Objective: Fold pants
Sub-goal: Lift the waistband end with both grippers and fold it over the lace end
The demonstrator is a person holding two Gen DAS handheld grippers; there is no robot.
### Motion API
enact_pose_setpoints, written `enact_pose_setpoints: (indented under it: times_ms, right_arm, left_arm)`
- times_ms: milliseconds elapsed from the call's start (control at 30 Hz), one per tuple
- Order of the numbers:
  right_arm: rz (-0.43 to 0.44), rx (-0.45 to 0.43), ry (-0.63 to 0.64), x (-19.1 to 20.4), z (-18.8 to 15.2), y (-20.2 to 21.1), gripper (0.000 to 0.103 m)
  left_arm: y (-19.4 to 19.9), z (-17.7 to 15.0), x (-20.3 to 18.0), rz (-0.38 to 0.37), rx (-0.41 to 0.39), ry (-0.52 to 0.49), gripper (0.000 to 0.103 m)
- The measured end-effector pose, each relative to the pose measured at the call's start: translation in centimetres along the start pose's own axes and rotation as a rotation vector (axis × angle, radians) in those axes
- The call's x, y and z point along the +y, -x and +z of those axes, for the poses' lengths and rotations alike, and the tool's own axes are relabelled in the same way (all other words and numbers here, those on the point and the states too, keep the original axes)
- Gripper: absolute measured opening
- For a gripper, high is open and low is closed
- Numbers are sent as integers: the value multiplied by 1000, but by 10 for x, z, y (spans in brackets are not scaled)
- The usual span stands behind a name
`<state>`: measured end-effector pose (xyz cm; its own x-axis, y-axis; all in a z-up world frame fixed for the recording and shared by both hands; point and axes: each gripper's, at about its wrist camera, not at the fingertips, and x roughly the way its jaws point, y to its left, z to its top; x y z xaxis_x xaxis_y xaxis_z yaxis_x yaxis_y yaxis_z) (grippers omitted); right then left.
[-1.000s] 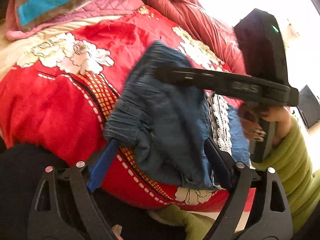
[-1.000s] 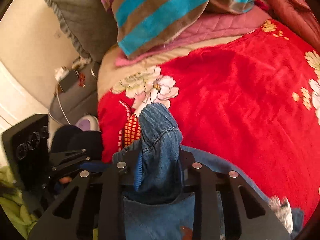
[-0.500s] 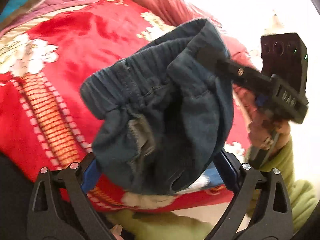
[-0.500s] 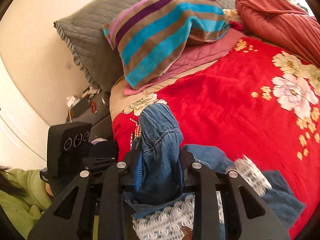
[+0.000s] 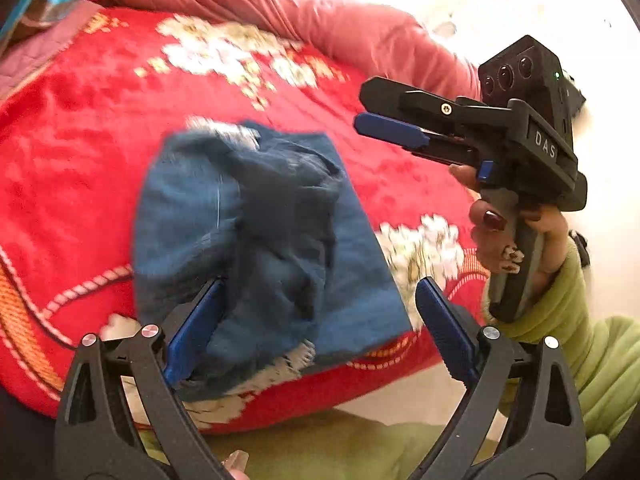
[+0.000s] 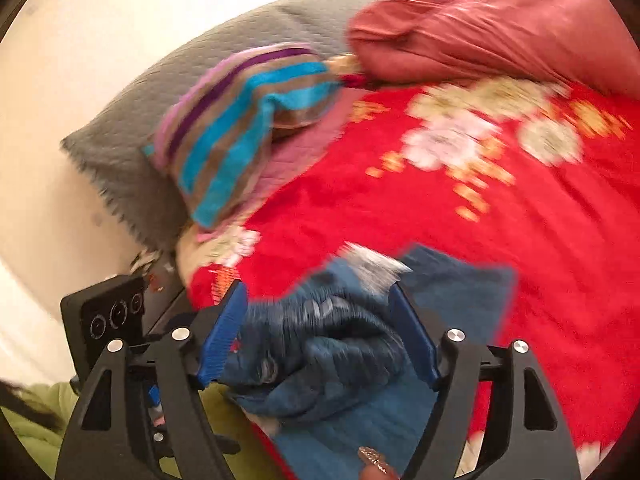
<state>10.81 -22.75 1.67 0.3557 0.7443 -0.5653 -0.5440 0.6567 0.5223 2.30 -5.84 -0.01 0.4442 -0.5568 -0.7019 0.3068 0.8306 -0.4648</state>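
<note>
Since the bunched blue denim pants [image 5: 256, 240] sit folded on the red floral bed blanket [image 5: 80, 160], our right tool [image 6: 316, 332] is opening off them; the left tool [image 5: 320, 320] gapes wide, pads clear.

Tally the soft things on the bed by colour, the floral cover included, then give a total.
Blue: 1, the denim pants
Red: 1, the floral blanket
Striped: 1, the turquoise-and-brown towel
Grey: 1, the quilted pillow
Dusty red: 1, the rolled quilt
Pink: 1, the quilted sheet
Total: 6
</note>
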Motion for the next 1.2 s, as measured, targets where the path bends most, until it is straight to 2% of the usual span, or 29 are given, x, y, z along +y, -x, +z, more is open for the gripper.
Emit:
enact_pose_setpoints:
  times_ms: [133, 233, 300, 367, 400, 433, 533, 567, 633, 767, 833, 967, 1100, 1200]
  right_arm:
    - [-39, 32, -60, -12, -19, 0, 86]
    - [-37, 75, -115, -18, -27, -12, 88]
    - [-63, 103, -150, -20, -29, -22, 94]
    - [-68, 142, -175, -21, -28, -35, 92]
    - [-43, 146, -167, -17, -27, -38, 60]
    - [-22, 130, -140, -10, -25, -38, 34]
    - [49, 63, -37, 17, -19, -21, 28]
    - [56, 52, -13, 22, -17, -17, 28]
    - [13, 57, -2, 19, -17, -16, 27]
    - [-69, 100, -62, -10, -26, -26, 28]
    - [-122, 114, -72, -19, -32, -32, 40]
    - [-138, 85, -79, -22, -34, -21, 53]
    - [-176, 9, -39, -14, -28, 7, 64]
    - [-200, -50, 37, -1, -30, 33, 71]
  left_arm:
    - [-9, -2, -9, 30, 17, -46, 89]
    - [-6, -6, -9, 39, 22, -54, 89]
    - [-4, -8, -10, 46, 25, -54, 89]
    - [-7, -8, -11, 53, 27, -59, 89]
    - [-7, -8, -12, 58, 27, -62, 89]
    - [-7, -8, -13, 61, 26, -63, 89]
    - [-6, -8, -13, 65, 19, -63, 89]
    - [-6, -8, -13, 64, 16, -61, 89]
    - [-5, -7, -12, 58, 10, -55, 89]
    - [-6, -8, -12, 51, 11, -55, 89]
    - [-6, -9, -14, 55, 14, -59, 89]
    - [2, -9, -18, 66, -4, -65, 89]
    - [28, 0, -14, 98, -84, -56, 89]
    - [51, 11, 0, 169, -151, -19, 91]
